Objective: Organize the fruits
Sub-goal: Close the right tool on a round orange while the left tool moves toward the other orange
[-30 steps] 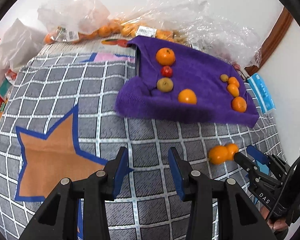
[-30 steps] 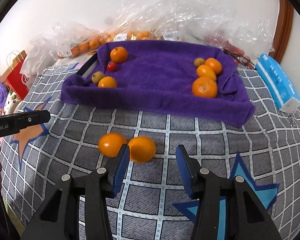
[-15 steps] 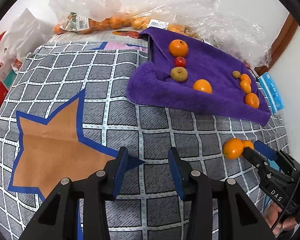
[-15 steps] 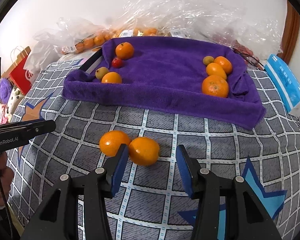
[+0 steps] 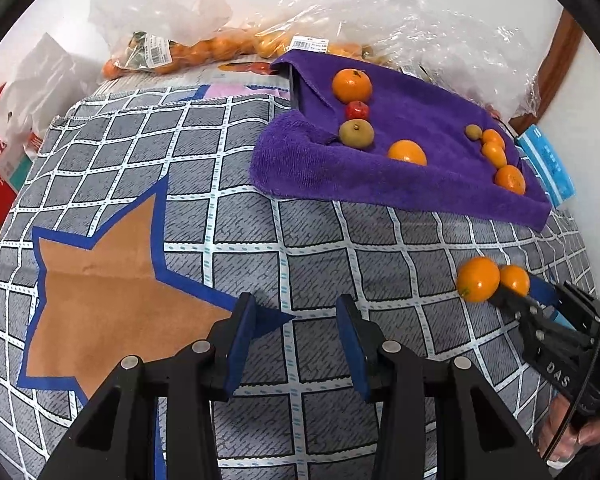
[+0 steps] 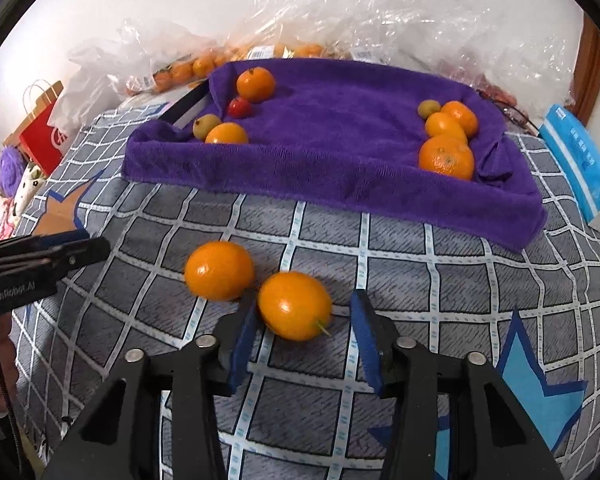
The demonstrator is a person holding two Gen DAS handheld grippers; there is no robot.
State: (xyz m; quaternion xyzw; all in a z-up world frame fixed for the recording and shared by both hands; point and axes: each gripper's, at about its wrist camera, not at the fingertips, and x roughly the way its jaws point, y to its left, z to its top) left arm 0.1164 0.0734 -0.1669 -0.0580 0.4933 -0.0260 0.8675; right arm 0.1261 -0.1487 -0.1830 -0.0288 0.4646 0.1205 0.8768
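Left wrist view: the left gripper (image 5: 296, 344) tilts down over the checked cloth (image 5: 260, 220), jaws apart, nothing between them.

Right wrist view: the right gripper (image 6: 303, 344), angled downward, has just been closing; an orange (image 6: 295, 305) sits between its fingers, touching the left pad, the right one apart, not yet clamped.

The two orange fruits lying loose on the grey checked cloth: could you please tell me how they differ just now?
The nearer orange fruit sits between the right gripper's blue pads, which have just been closing; the farther orange fruit lies outside them. The nearer one is oval and shows a small green stem; the farther one looks rounder. Both are glossy orange and rest on the grey checked cloth, off the purple towel.
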